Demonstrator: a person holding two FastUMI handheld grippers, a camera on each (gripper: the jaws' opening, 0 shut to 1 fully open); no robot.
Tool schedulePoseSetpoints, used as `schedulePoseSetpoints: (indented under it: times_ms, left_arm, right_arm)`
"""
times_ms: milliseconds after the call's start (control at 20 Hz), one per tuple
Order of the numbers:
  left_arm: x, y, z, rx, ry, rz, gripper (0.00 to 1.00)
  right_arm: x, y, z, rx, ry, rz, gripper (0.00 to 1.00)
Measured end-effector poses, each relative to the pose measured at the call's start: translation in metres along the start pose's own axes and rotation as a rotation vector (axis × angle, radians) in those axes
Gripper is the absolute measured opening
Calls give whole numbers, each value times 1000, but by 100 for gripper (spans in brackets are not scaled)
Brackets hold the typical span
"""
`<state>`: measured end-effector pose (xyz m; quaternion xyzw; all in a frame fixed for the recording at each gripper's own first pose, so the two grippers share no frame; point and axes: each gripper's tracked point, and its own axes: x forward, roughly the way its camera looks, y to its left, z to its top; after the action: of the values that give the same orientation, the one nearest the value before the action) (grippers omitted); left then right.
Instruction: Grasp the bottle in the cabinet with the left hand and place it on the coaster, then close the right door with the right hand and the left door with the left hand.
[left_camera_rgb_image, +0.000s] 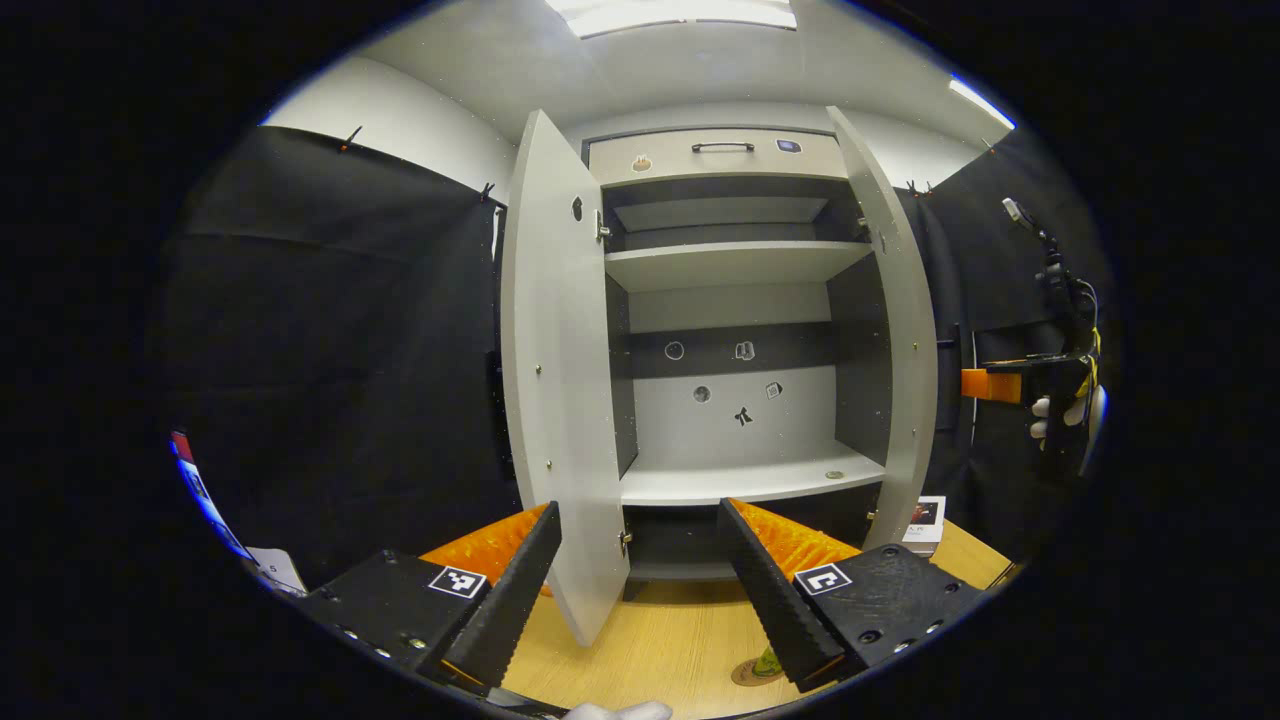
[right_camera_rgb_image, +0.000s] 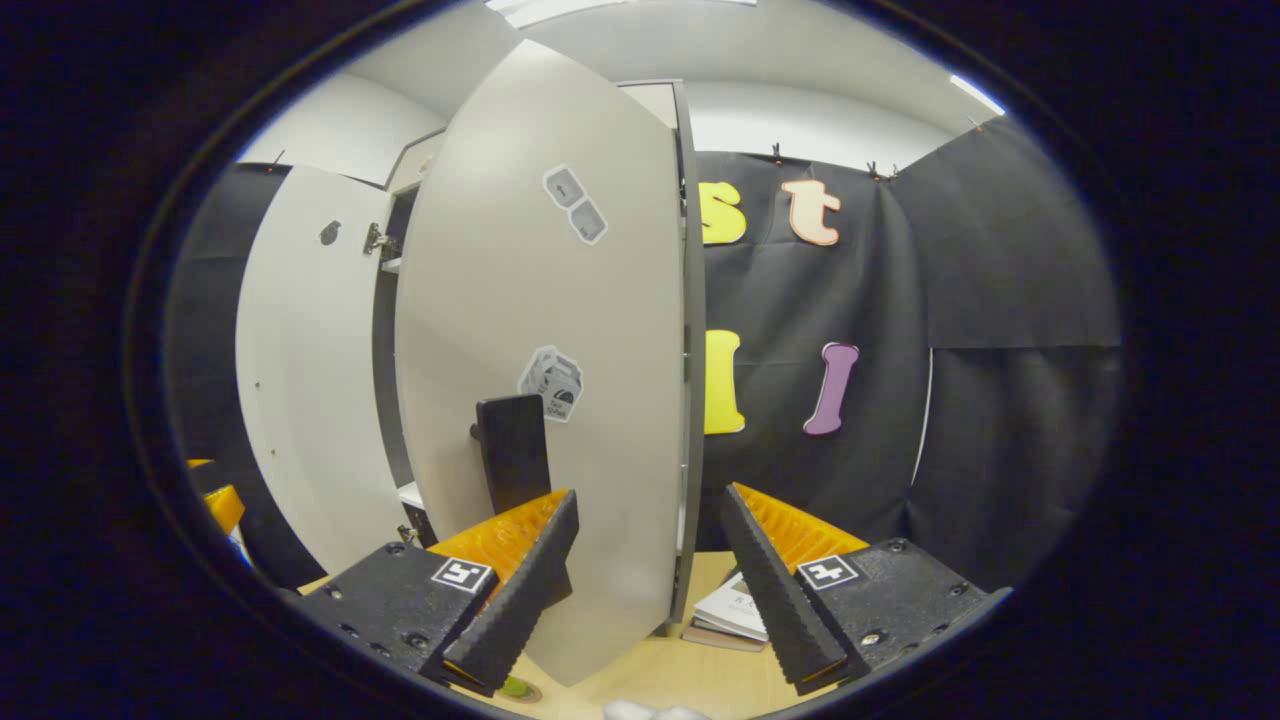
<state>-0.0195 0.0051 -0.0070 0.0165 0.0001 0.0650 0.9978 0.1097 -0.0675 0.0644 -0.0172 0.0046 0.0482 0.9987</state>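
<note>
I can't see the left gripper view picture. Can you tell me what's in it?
A pale cabinet stands with both doors open, its left door and right door swung outward, on a wooden table. The left hand-held gripper is open in front of it. The other hand-held gripper shows far right.

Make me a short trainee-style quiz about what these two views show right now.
1. True or false: both cabinet doors, the left door and the right door, stand open.
2. What state are the left tongs in? A) shut on a bottle B) open and holding nothing C) shut on a door
3. Fill in: the right tongs straddle the edge of the ____ door.

Key: 1 true; 2 B; 3 right.
</note>
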Motion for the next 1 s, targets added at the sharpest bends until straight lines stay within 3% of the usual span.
schedulePoseSetpoints:
  times_ms: [250,550,1000]
  left_arm:
    - [11,17,-5,-21,7,-18,96]
    - [18,43,-8,-24,-2,-15,96]
    - [35,103,-16,9,-10,9,96]
  right_arm:
    - [3,44,-3,-23,11,57,94]
    - [-16,69,-8,-56,12,83,96]
    - [-60,79,-43,-37,57,33,96]
